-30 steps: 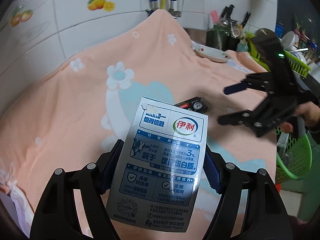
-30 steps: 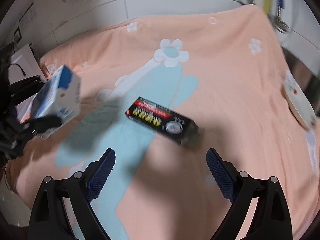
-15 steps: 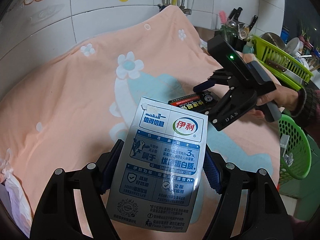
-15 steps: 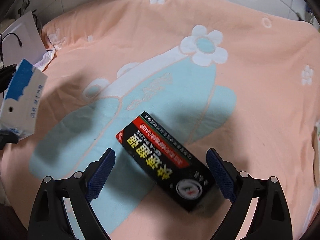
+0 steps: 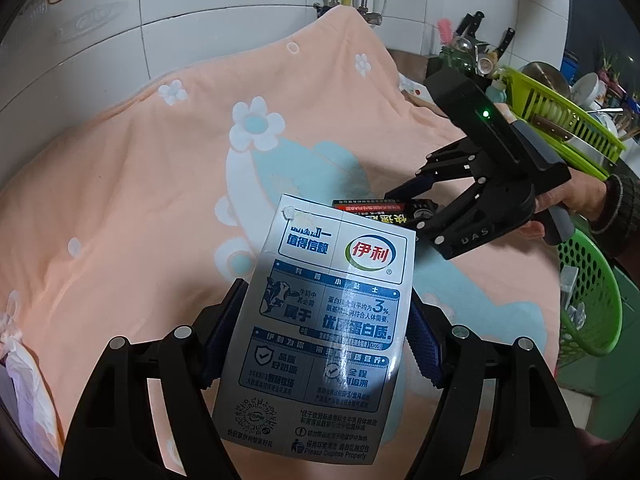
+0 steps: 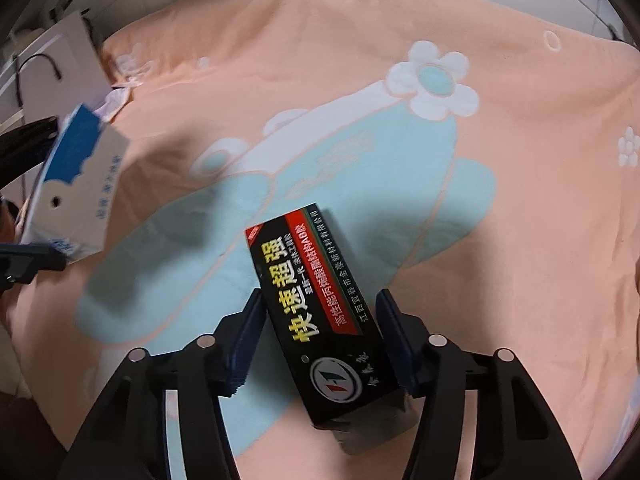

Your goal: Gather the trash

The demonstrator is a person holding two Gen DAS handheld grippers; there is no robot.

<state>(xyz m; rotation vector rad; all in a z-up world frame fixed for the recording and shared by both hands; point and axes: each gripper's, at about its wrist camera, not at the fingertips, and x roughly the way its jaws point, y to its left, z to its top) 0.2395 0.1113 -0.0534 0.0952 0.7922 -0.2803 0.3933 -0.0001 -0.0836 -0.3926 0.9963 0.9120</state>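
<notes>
— What did the left gripper (image 5: 322, 344) have?

— A flattened milk carton (image 5: 328, 328), pinched between its blue pads (image 5: 424, 348), which were about half spread and pressed on both edges. The carton stood raised off the peach blanket (image 5: 120, 208).

— And the right gripper (image 6: 320, 340)?

— Its jaws were closing around a black glue box (image 6: 320, 312) that lay on the blanket's pale blue patch. The box sat between the fingers (image 6: 248, 336); the right pad looked to be touching its edge, while a thin gap showed on the left, so the grip was not firm.

— What was farther off?

— A green basket (image 5: 588, 300) hung past the blanket's right edge, beyond the hand (image 5: 560, 200) on the right gripper. Behind it stood a green dish rack (image 5: 560, 120) against the tiled wall (image 5: 280, 0).
</notes>
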